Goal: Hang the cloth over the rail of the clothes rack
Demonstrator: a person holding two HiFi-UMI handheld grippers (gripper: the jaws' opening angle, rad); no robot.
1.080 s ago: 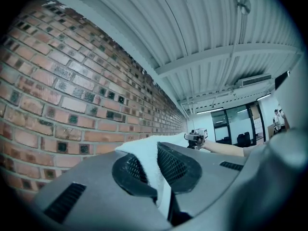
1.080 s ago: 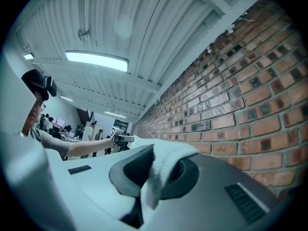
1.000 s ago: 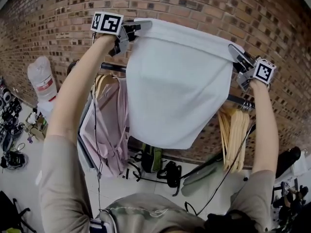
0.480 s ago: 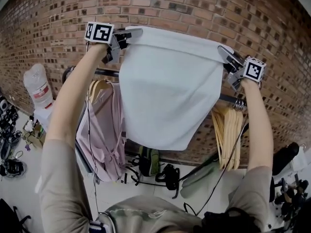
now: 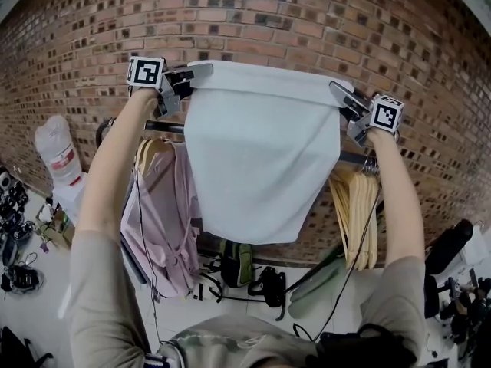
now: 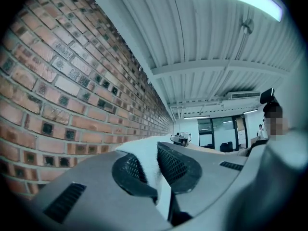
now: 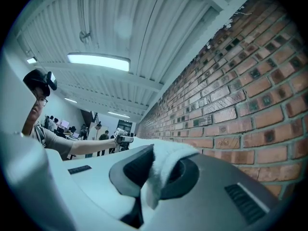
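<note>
Cloth [image 5: 261, 152] — one, white, spread flat — top corners clenched in two claws: left claw [image 5: 197, 71], right claw [image 5: 339, 93].

The cloth [image 5: 261, 152] hangs lower in view (slightly) — narrower too.

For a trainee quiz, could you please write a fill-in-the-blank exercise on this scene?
The left gripper and right gripper each hold a top corner of the ____ cloth.
Behind it stands a ____ wall.
The garment on the rail is ____.
Missing words: white; brick; pink.
</note>
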